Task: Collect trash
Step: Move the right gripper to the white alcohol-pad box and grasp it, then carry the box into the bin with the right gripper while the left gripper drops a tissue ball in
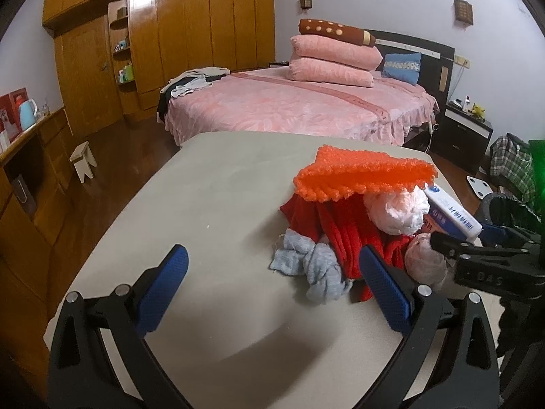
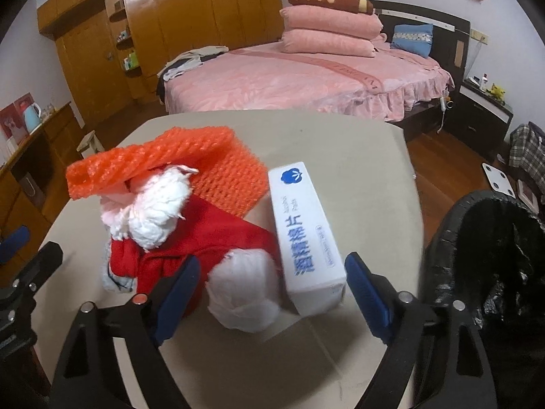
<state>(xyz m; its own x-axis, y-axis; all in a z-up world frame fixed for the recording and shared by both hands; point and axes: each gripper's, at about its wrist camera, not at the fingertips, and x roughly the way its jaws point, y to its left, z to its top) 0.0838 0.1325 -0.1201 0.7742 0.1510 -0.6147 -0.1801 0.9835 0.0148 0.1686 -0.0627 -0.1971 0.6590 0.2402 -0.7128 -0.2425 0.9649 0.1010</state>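
A pale grey table stands in a bedroom, with a pink-covered bed beyond its far edge and a wooden wardrobe along the back wall. The trash sits in a pile toward the table's right side: an orange foam net draped on top, a red cloth beneath it, two white tissue wads, a grey rag at the pile's near left, and a white box with blue print lying just right of the cloth. The left gripper hovers low over the table's near part, its blue fingers spread wide and holding nothing, the right one touching or just beside the rag and cloth. The right gripper also has its fingers wide apart, bracketing the nearer tissue wad and the box's near end. A black-lined trash bin stands just past the table's right edge. The table's left half is bare.
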